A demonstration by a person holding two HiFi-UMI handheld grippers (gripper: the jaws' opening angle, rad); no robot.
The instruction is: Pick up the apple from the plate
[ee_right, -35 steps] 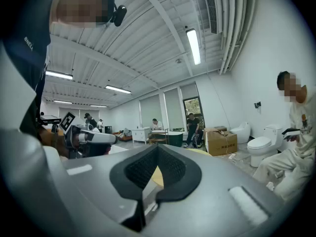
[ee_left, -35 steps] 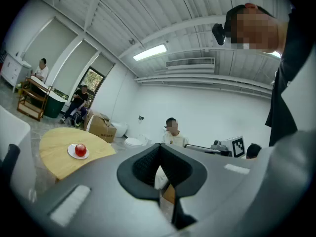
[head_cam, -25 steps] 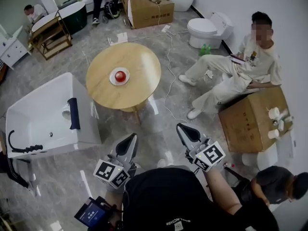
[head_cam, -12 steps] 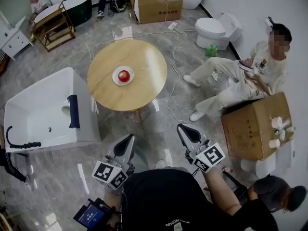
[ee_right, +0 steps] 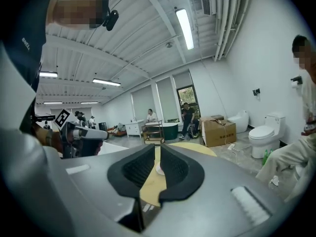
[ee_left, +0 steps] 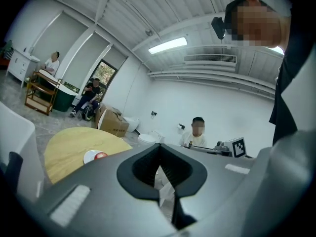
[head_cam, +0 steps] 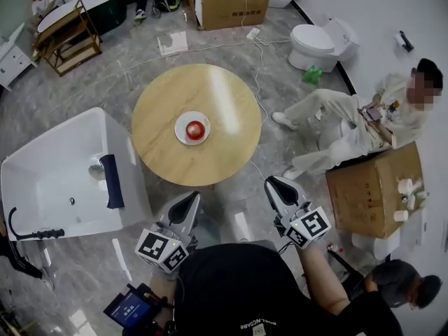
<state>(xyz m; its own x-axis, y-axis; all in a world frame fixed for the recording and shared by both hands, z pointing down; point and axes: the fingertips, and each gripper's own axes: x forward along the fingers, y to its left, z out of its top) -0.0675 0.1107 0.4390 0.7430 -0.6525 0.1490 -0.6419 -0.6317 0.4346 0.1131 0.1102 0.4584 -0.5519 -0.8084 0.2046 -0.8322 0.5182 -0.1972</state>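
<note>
Apple [head_cam: 196, 127] sits on the plate [head_cam: 179, 131] mid-counter [head_cam: 224, 96], untouched. Left tool [head_cam: 185, 214] appears closed, empty. Right tool [head_cam: 280, 190] is narrow, jaws opening, nothing between them. Approach and grasp are not yet done.

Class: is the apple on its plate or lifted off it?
On the plate: the red apple sits in the middle of the white plate on the round wooden table.

Bathroom-fixtures showroom or storeroom: a white bathtub [head_cam: 59, 177] and a dark tub [head_cam: 94, 5] stand free on the grey marbled floor [head_cam: 91, 82]. Toilets [head_cam: 318, 44] line the white wall among large cardboard boxes [head_cam: 227, 5], under a bare ribbed ceiling with strip lights [ee_right: 185, 27].
</note>
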